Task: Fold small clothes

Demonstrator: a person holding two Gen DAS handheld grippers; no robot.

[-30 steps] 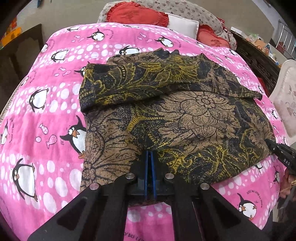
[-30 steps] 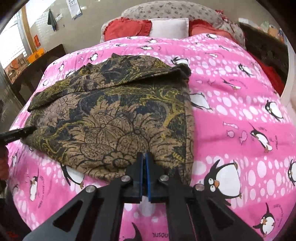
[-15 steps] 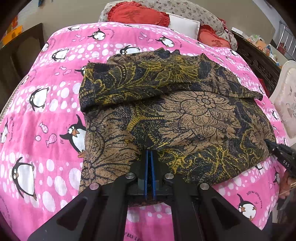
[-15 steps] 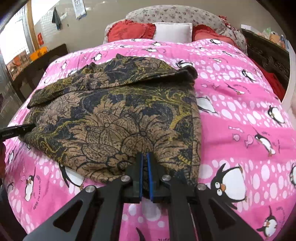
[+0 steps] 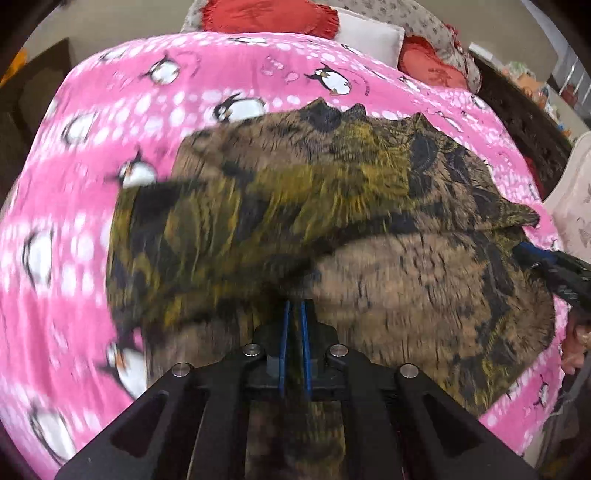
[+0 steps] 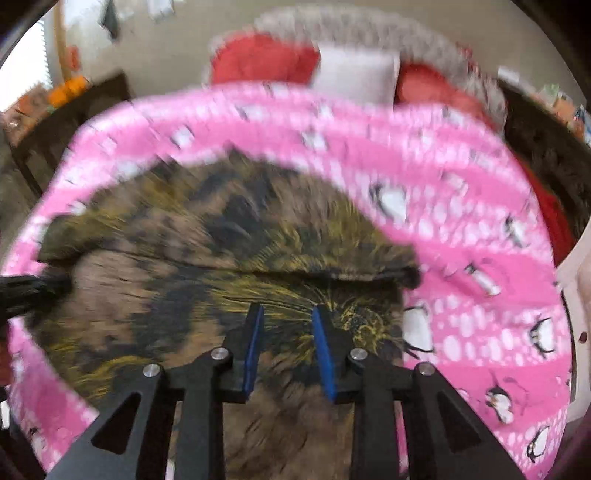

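Note:
A brown, black and yellow floral garment (image 5: 388, 221) (image 6: 207, 266) lies partly folded on the pink penguin blanket (image 5: 92, 166). My left gripper (image 5: 294, 308) is shut on the garment's near hem, and cloth hangs down between its blue pads. It also shows as a dark tip at the left edge of the right wrist view (image 6: 33, 288). The jaws of my right gripper (image 6: 288, 312) are opening. There is a clear gap between the pads, which do not press on the cloth lying under them. Its tip shows at the garment's right edge (image 5: 550, 266). Both views are motion-blurred.
Red cushions (image 5: 266, 14) and a white pillow (image 6: 354, 74) lie at the head of the bed. Dark wooden furniture (image 6: 546, 147) flanks the bed on the right, and more stands on the left (image 5: 33, 92). A pale padded chair (image 5: 572, 206) is at the right.
Both grippers have swept forward over the garment, the left carrying the near hem towards the far side. The right jaws have gone from shut on the hem to apart.

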